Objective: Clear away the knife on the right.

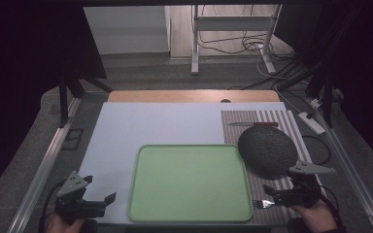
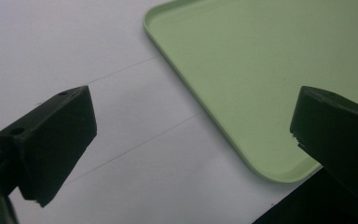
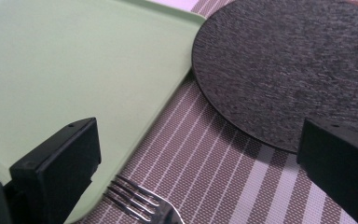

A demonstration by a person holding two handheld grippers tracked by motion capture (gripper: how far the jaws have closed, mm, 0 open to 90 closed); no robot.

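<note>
Landmark: a pale green tray [image 1: 189, 182] lies flat on the counter [image 1: 121, 131]; every place below is given from it.
Right claw: the right claw [image 1: 272, 200] hangs just off the tray's near right corner, jaws apart with nothing between them.
Fork: a metal fork [image 3: 142, 205] lies on the striped mat [image 3: 205, 158] just right of that corner, its tines pointing toward the tray, directly below the open right claw.
How the fork will handle: it looks light, stiff and smooth, so likely slippery. It lies low on the mat, so the jaws would probably need to come right down and pinch across the narrow neck or handle, not the tines.
Left claw: the left claw [image 1: 94, 205] hangs near the tray's near left corner over bare white counter, jaws wide apart, holding nothing.
Tray contents: nothing lies in the tray; its raised rim runs all round a clean floor.
Plate: a dark, round, rough-looking plate [image 1: 267, 149] rests on the mat just beside the tray's far right corner. It carries nothing and looks heavy and breakable.
Knife: a knife [image 1: 252, 124] with a red handle lies on the mat beyond the plate, well apart from the tray's far edge.
</note>
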